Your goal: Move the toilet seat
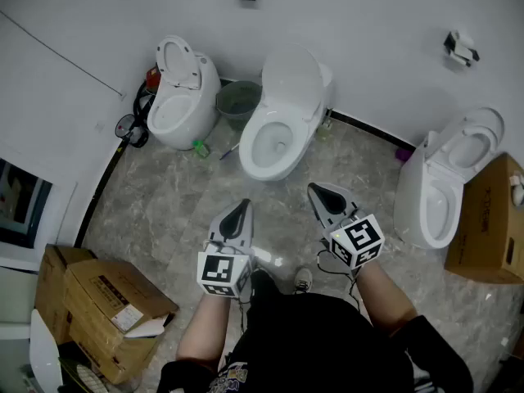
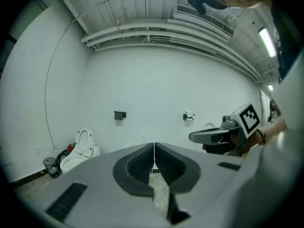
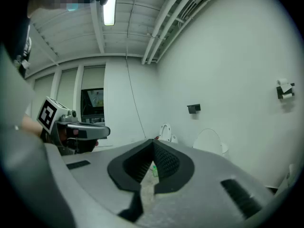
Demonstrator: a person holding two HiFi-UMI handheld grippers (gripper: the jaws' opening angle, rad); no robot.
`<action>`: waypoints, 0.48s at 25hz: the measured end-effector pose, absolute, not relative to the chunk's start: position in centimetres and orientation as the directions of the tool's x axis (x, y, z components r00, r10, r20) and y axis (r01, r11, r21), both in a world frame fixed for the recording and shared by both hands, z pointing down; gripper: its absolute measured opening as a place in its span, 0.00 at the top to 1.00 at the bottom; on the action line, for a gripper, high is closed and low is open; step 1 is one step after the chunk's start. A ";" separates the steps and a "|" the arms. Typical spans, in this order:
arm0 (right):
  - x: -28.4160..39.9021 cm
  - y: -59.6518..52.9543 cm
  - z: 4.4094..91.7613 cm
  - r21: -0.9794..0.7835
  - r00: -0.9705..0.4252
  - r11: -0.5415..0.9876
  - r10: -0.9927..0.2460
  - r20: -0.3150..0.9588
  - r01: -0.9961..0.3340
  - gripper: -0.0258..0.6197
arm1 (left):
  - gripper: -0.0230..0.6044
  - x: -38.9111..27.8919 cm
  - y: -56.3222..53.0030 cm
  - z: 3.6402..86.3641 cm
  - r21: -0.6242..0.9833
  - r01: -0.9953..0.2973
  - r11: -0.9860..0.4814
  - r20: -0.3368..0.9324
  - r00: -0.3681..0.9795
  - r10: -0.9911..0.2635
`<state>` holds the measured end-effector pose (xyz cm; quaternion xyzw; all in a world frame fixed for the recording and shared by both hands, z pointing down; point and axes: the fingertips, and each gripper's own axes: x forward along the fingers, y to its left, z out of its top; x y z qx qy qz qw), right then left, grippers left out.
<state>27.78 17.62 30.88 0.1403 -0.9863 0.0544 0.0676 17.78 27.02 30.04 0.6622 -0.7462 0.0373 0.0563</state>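
Observation:
Three white toilets stand along the wall in the head view. The middle toilet [image 1: 274, 137] is straight ahead of me, its bowl uncovered and its seat and lid [image 1: 292, 76] raised against the tank. My left gripper [image 1: 244, 205] and right gripper [image 1: 314, 188] hover side by side over the floor short of that toilet, both shut and holding nothing. In the left gripper view the left gripper [image 2: 154, 147] has its jaws pressed together, and the lid [image 2: 137, 139] shows faintly beyond them. In the right gripper view the right gripper [image 3: 153, 144] is shut too, with the lid [image 3: 209, 139] to its right.
The left toilet [image 1: 182, 97] has its seat up; the right toilet [image 1: 446, 182] stands beside a cardboard box [image 1: 491, 219]. A green bin [image 1: 239, 101] sits between the left and middle toilets, with a small green bottle [image 1: 201, 147] nearby. More cardboard boxes [image 1: 106, 301] lie at my lower left.

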 end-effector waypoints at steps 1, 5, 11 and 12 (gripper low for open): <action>27.7 17.6 30.9 -0.088 -0.952 0.955 -0.269 0.150 -0.283 0.95 | 0.95 17.8 27.0 30.1 0.018 -0.993 0.121 0.133 -0.117 -0.984; 27.6 17.4 31.0 -0.099 -0.954 0.956 -0.262 0.143 -0.277 0.95 | 0.95 17.7 26.8 30.2 0.019 -0.992 0.122 0.131 -0.119 -0.984; 26.6 17.7 31.1 -0.109 -0.960 0.959 -0.247 0.133 -0.262 0.95 | 0.95 16.6 27.0 30.1 0.016 -0.990 0.141 0.125 -0.138 -0.982; 26.3 17.7 31.0 -0.107 -0.960 0.959 -0.247 0.132 -0.261 0.95 | 0.95 16.4 27.0 30.1 0.017 -0.990 0.141 0.126 -0.137 -0.982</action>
